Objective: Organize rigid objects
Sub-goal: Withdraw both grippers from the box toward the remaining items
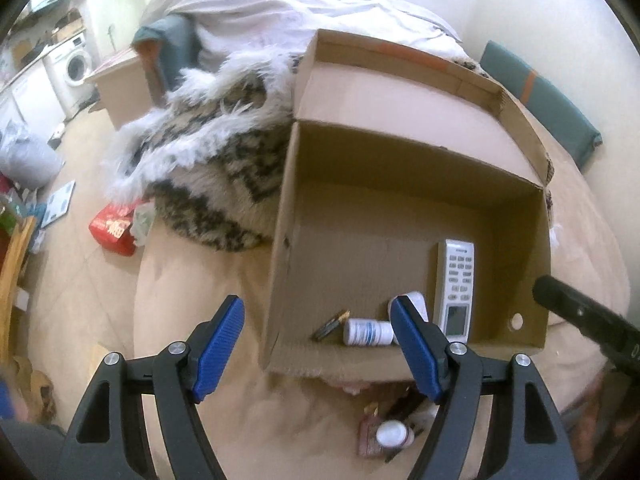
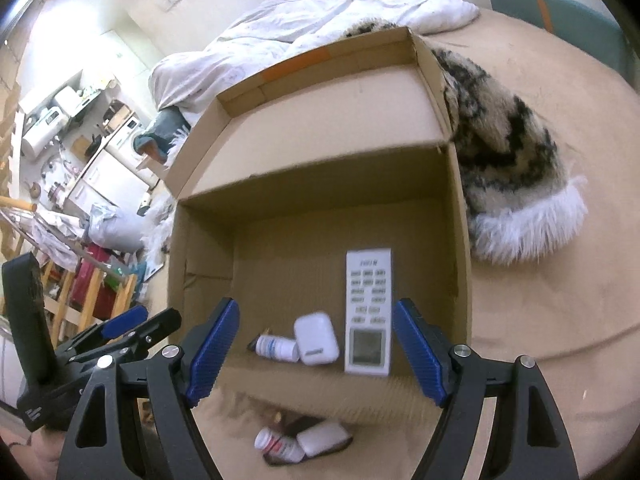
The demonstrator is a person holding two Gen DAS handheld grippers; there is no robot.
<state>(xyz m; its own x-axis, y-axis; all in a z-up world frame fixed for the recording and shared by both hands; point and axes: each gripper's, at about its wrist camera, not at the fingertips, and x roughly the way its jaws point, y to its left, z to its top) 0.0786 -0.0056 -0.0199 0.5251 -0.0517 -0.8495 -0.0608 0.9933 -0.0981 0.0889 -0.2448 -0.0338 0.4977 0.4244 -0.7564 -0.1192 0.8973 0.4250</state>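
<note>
An open cardboard box (image 1: 400,160) (image 2: 320,152) stands on the beige bed. Inside lie a white remote control (image 1: 456,288) (image 2: 368,312), a white pill bottle (image 1: 368,332) (image 2: 278,347), a white earbud case (image 2: 316,338) and a small dark flat item (image 1: 330,325). In front of the box on the bed lie another pill bottle (image 2: 278,446) (image 1: 394,434), a white case (image 2: 324,438) and dark items. My left gripper (image 1: 318,350) is open and empty above the box's near edge. My right gripper (image 2: 314,354) is open and empty over the box's front.
A furry patterned blanket (image 1: 216,152) (image 2: 512,160) and a white duvet (image 2: 320,20) lie beside and behind the box. A teal cushion (image 1: 540,96) sits at the far right. The floor at the left holds a red packet (image 1: 114,228), bags and furniture.
</note>
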